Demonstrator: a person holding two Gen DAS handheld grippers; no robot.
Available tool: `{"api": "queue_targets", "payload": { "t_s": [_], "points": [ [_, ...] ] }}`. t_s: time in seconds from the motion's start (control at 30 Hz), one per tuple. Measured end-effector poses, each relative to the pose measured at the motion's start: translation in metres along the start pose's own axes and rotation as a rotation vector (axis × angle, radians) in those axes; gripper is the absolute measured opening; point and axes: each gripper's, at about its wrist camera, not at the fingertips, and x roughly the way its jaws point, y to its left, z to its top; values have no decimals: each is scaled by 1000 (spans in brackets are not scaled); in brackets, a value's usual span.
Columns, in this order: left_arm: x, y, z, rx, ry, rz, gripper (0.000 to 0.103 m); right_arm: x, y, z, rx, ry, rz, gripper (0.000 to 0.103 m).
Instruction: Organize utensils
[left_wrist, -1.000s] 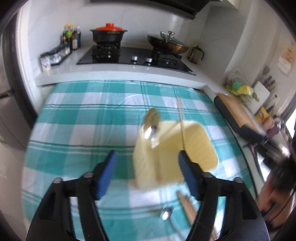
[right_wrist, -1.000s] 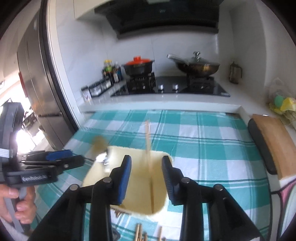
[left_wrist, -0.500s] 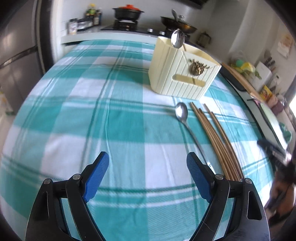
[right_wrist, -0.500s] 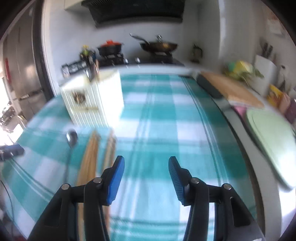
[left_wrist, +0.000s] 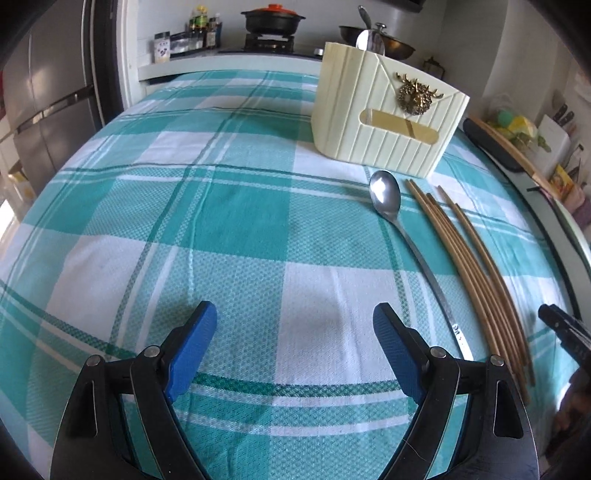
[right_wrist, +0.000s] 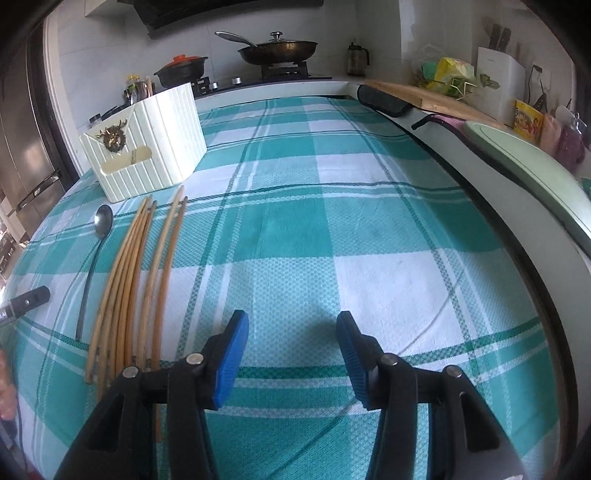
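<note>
A: Lying loose on the tabletop (left_wrist: 229, 236) are a spoon (left_wrist: 386, 195) and a bundle of chopsticks (left_wrist: 476, 266), just in front of the cream holder (left_wrist: 384, 110), where another spoon (left_wrist: 369, 38) already stands upright.

B: And the jaws?

A: The left gripper (left_wrist: 294, 321) has its jaws wide apart over bare cloth, nothing between them. The right gripper (right_wrist: 291, 332) has its jaws partly apart, also empty, just beside the chopsticks' near ends.

B: So how to go about it?

A: I'd take the spoon by its thin handle, square across, then drop it in bowl-up.

B: The surroundings?

A: A teal-and-white checked cloth; behind it a stove with an orange-lidded pot (left_wrist: 272, 16) and a wok (right_wrist: 282, 46), plus a steel fridge (left_wrist: 40, 110).
</note>
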Motion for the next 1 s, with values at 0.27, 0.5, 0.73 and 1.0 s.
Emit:
{"api": "queue_targets", "payload": {
  "t_s": [0.27,0.5,0.73,1.0],
  "points": [
    [3,-7,0,27,13,30,92,2,6,0,-22,3,-36,50],
    [-1,-41,29,31,4,-44,94,2,8,0,-28,5,-43,50],
    [44,-85,41,133,93,47,86,1,5,-1,-9,-2,-28,50],
    [30,-83,31,189,49,6,15,1,3,-2,-2,-4,-24,50]
  ]
}}
